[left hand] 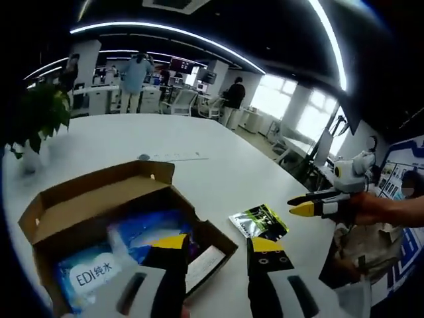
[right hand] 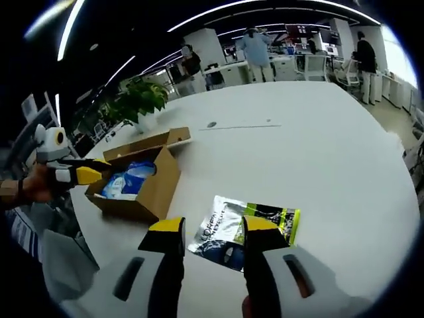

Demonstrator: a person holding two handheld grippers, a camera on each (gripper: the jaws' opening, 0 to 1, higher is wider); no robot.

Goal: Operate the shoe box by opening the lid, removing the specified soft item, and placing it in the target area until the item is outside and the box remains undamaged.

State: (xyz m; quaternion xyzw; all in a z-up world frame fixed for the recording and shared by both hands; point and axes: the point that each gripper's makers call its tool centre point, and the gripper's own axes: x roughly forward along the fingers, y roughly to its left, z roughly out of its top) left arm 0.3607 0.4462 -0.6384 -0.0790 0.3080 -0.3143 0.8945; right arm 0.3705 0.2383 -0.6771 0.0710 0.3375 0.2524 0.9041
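Right tool [right hand: 212, 233], jaws apart and empty, hovers just above pouch [right hand: 244, 225].

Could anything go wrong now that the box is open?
Maybe. The blue pack is in the box, so the left gripper could dent a thin wall reaching in. The flap stands loose and might tear if bumped. The pouch on the table lies right under the right gripper, easy to nudge.

The box [right hand: 147, 184] is matt brown cardboard, the packet [right hand: 244, 230] beside it glossy printed foil or plastic, the pouch [left hand: 89, 273] inside shiny film, the table [right hand: 318, 152] smooth white.
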